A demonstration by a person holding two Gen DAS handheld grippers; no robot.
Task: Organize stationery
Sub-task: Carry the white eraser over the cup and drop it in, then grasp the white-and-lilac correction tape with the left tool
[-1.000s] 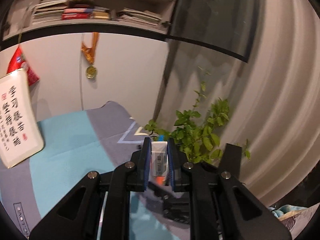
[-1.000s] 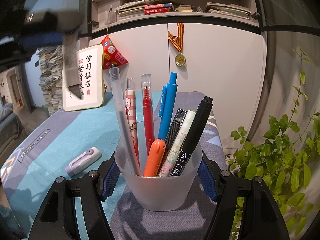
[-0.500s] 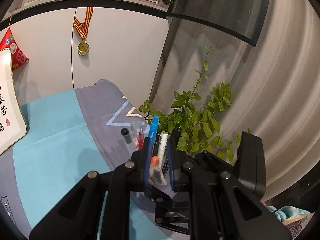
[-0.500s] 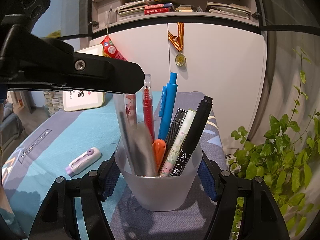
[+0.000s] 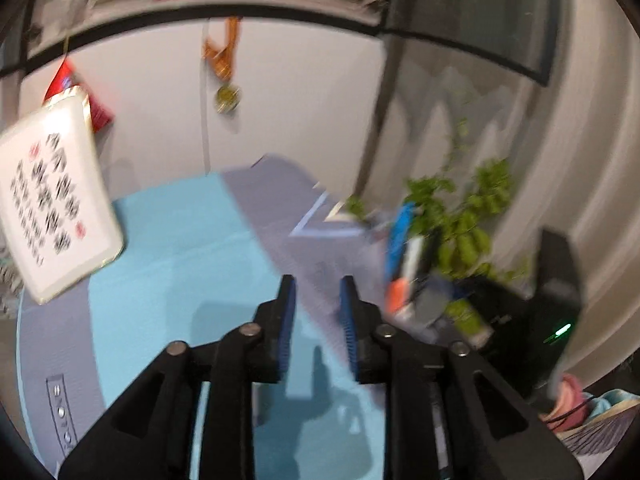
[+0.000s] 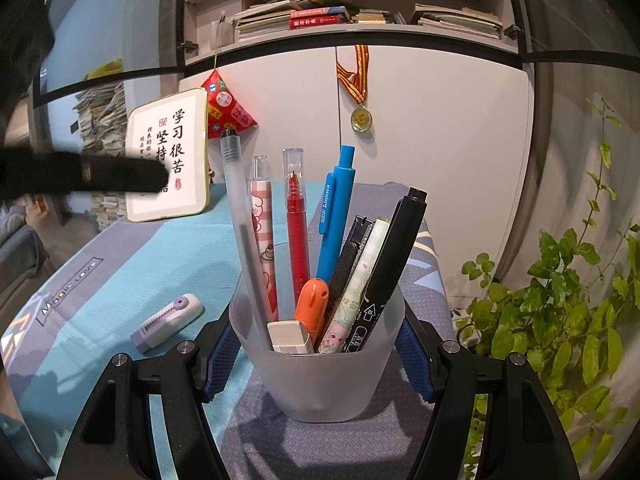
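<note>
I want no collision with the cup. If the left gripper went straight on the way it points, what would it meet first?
Probably the bare mat: the left gripper is open and empty, and the pen cup lies off to its right. Blur makes depth uncertain.

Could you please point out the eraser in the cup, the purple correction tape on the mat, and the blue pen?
eraser (image 6: 290, 336): right wrist view, its white top face.
correction tape (image 6: 168, 320): right wrist view, middle of its body.
blue pen (image 6: 336, 216): right wrist view, its barrel.
</note>
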